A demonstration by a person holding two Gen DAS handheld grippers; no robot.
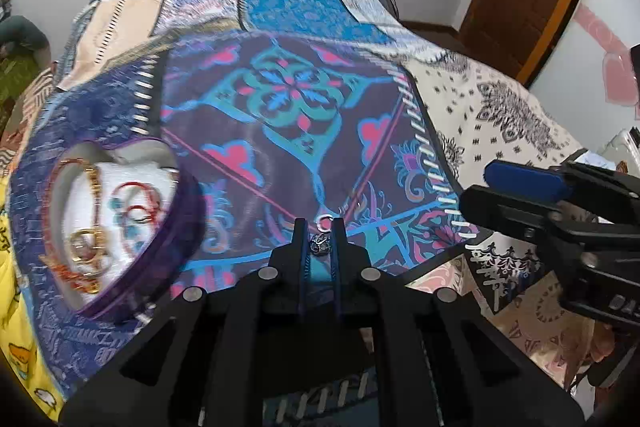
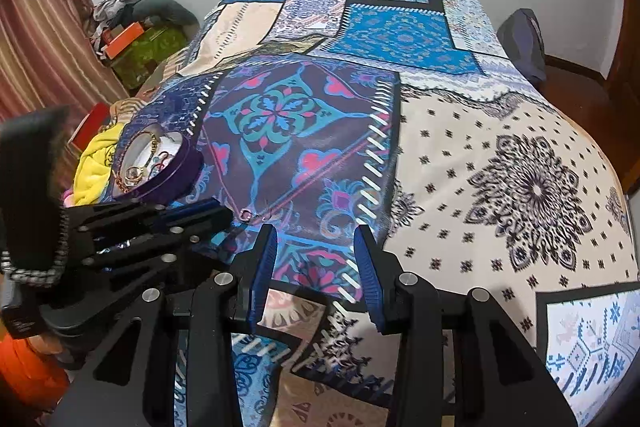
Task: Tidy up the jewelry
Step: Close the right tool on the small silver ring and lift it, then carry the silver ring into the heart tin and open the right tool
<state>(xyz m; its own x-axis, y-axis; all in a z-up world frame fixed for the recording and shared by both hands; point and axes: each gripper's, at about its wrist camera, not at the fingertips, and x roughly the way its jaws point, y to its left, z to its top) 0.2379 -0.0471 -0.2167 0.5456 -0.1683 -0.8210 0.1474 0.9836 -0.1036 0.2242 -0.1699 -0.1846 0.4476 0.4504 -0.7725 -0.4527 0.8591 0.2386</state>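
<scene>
Patchwork bedding in blues, purples and cream covers the bed [image 2: 500, 131], with a pale wall behind. Far left on it sits a purple heart-shaped box [image 1: 182, 223], lid off, white lining showing; a gold chain [image 1: 90, 187], a gold ring or pendant and some red loops already lie inside, though blur makes them hard to separate.

Next to the right comes the left claw [image 1: 320, 247], pointing steeply down at the quilt. Its fingers have drawn nearly together and are clamped on a small dark trinket [image 1: 320, 246] with a silver ring [image 1: 325, 221] poking out just past the tips. What kind of piece it is I cannot say; it is tiny and mostly hidden by the pads. From the right wrist view the ring lies on or just above the fabric, and contact cannot be judged.

The relation that matters: the box lies up and to the left of the held trinket, near but not touching the left claw, so that claw is much the nearer one for the drop. The likely move is a lift, then a short carry leftward over the box's rim.

Farthest right, the right claw [image 2: 316, 267] hovers with fingers apart and nothing between them, only quilt below.
</scene>
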